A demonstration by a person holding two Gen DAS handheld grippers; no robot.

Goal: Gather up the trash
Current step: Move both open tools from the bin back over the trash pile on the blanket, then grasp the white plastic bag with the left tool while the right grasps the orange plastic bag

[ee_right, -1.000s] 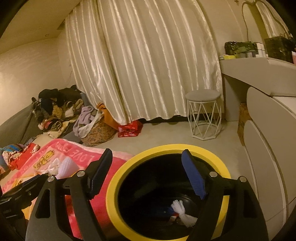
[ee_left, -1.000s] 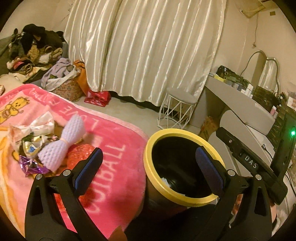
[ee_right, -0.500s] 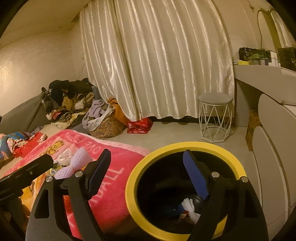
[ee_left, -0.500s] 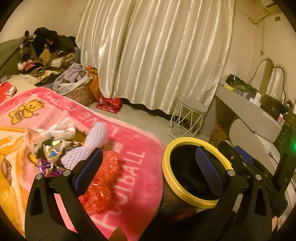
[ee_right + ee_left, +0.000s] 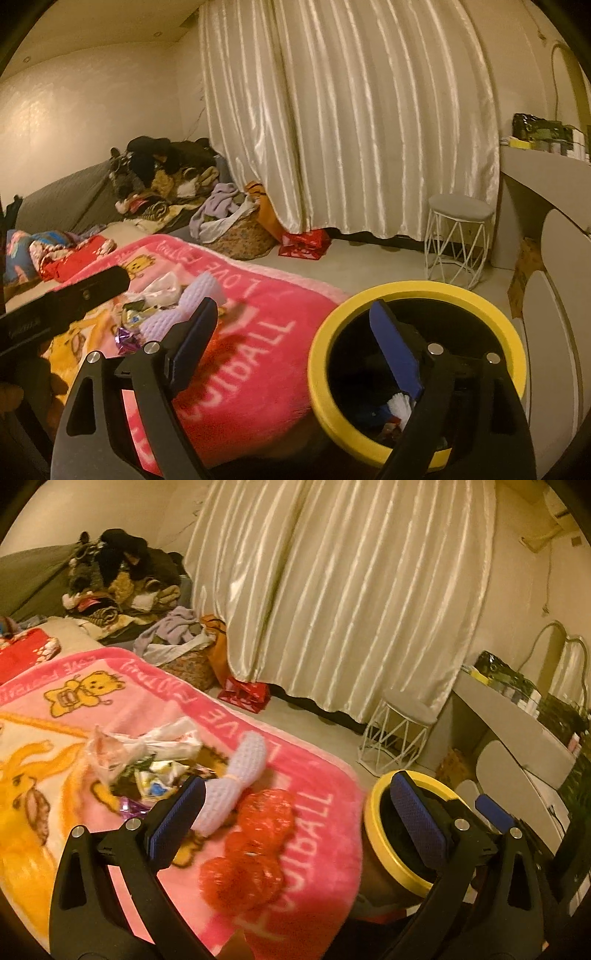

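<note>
A trash pile lies on the pink blanket [image 5: 314,812]: a lilac foam net [image 5: 236,775], a red mesh net [image 5: 255,849], a white plastic bag [image 5: 147,742], foil wrappers [image 5: 159,779] and a purple wrapper [image 5: 129,806]. My left gripper [image 5: 295,786] hovers open just short of the red mesh, nothing between its fingers. A black bin with a yellow rim [image 5: 424,291] stands at the blanket's corner, with scraps [image 5: 399,402] at its bottom. My right gripper [image 5: 291,310] straddles the bin's left rim from above, its jaws opening and empty.
A white wire stool [image 5: 458,240] stands before the cream curtain [image 5: 351,129]. A basket of clothes [image 5: 236,232] and a red bag [image 5: 306,243] sit on the floor. A grey dresser [image 5: 554,177] lines the right side. Clothes are heaped on the sofa [image 5: 162,173].
Both grippers have swung left, away from the bin and toward the trash pile on the blanket. The bin now sits further right in both views. The right jaws have widened a little.
</note>
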